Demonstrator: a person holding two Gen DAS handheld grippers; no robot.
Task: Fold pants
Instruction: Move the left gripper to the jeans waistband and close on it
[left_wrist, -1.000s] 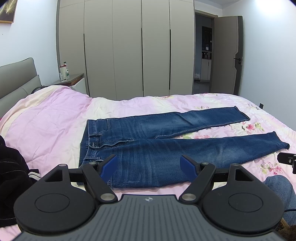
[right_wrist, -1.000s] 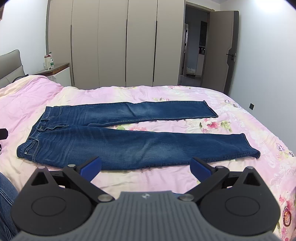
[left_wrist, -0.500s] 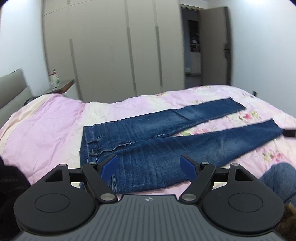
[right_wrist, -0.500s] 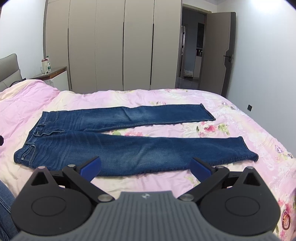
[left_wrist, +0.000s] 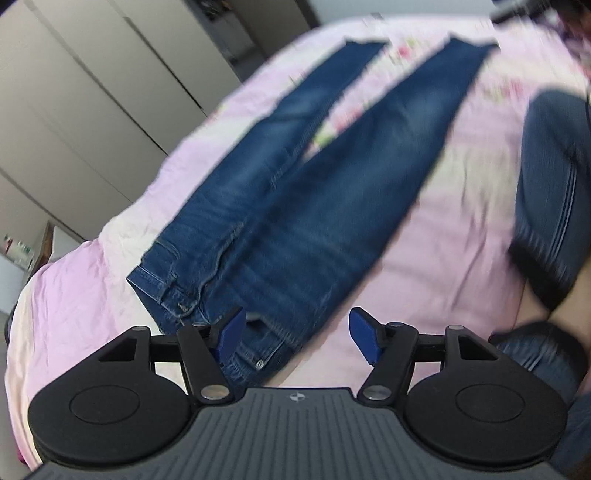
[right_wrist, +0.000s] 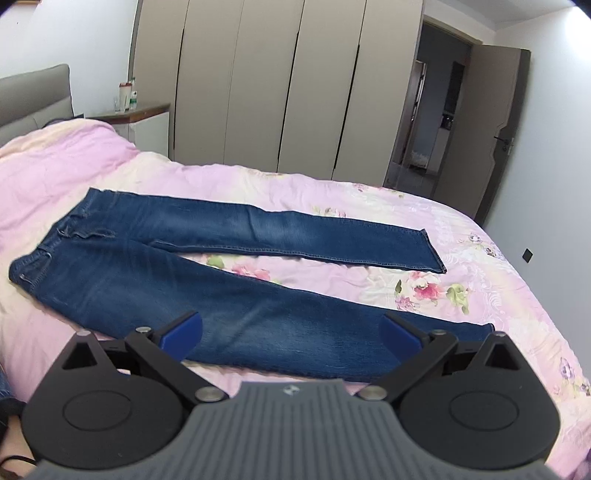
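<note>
One pair of jeans (right_wrist: 229, 280) lies flat on your bed (right_wrist: 498, 266). Your left gripper (left_wrist: 295, 330), jaws just narrowing yet unclenched, straddles the waistband; your right gripper (right_wrist: 291, 330) gapes empty. Only the right view shows the wardrobe (right_wrist: 280, 85) clearly.

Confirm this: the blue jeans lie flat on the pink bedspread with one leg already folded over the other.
Not quite. The jeans do lie flat on the pink bedspread, but neither leg is folded over: the right wrist view shows both legs spread apart with bedspread between them.
</note>
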